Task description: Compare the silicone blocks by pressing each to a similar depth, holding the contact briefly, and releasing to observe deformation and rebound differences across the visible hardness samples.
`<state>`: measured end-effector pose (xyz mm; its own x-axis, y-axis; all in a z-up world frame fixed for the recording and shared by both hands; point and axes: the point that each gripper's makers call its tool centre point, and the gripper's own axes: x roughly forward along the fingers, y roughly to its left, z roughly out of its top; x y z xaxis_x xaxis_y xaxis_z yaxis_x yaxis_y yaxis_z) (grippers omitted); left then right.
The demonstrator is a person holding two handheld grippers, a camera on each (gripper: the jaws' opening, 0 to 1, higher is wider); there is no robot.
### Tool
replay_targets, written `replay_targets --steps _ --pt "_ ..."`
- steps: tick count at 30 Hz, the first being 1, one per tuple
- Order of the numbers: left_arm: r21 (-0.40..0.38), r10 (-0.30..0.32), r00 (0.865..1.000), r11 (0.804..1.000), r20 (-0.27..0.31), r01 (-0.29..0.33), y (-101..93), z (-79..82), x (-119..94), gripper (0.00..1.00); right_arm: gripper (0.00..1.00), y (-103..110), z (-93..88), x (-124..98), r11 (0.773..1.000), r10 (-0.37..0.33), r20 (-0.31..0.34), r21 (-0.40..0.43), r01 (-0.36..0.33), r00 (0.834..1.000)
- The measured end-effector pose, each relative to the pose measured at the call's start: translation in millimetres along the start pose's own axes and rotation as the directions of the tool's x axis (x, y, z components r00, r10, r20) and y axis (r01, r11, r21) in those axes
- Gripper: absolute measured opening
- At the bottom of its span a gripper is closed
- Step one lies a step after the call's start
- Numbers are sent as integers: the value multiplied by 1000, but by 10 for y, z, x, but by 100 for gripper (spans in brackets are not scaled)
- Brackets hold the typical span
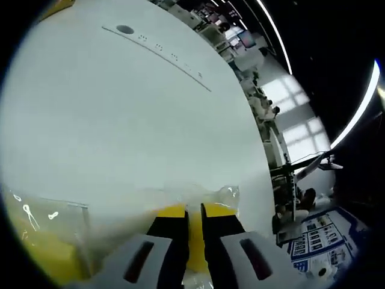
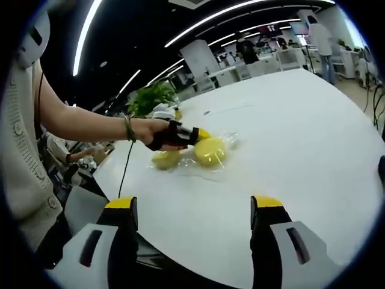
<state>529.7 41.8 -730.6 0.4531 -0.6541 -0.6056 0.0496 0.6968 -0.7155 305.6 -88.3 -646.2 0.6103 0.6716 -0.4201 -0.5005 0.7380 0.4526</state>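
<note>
Left gripper: jaws nearly together, pressed onto yellow block in clear bag on white desk; contact point hidden by jaws. Second block left, blurred under wrap. Right gripper: jaws wide apart, above desk edge, well apart from blocks. Blocks round, yellow, glossy under plastic.

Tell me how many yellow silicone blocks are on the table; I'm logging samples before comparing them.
2, both in clear wrap on the white table: one yellow block under the left gripper, another beside it, nearer the person. More may be hidden.
</note>
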Motion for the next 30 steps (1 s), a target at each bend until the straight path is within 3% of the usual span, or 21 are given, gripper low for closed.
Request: replay_targets --steps 8,11,13,18,21,24,25,27,30 --pt "19 -19 1000 1000 1 19 -75 -12 -54 0 69 11 6 13 1000 6 0 -15 -6 1000" --pt "27 -55 998 998 29 54 -199 45 -130 0 69 43 13 21 1000 15 -3 -17 -15 1000" --pt "85 -87 995 993 56 82 -300 103 -185 0 69 66 40 23 1000 18 2 -23 -18 1000" --pt "123 -101 993 988 56 93 -454 110 -326 0 69 121 93 17 999 25 9 -44 -24 1000" --pt "260 -110 993 961 53 92 -586 102 -433 0 69 159 126 3 998 28 16 -58 -27 999" --pt "322 -131 990 940 40 112 -736 46 -526 0 69 202 150 -15 997 33 21 -71 -31 999" --pt "363 -133 990 925 38 110 -779 25 -561 0 69 221 160 -22 996 35 23 -77 -33 999" --pt "407 -136 990 906 22 115 -859 -38 -621 0 69 257 180 -38 995 37 26 -88 -35 999" --pt "425 -144 989 897 19 122 -932 -99 -690 0 69 305 212 -56 994 41 35 -102 -38 999"
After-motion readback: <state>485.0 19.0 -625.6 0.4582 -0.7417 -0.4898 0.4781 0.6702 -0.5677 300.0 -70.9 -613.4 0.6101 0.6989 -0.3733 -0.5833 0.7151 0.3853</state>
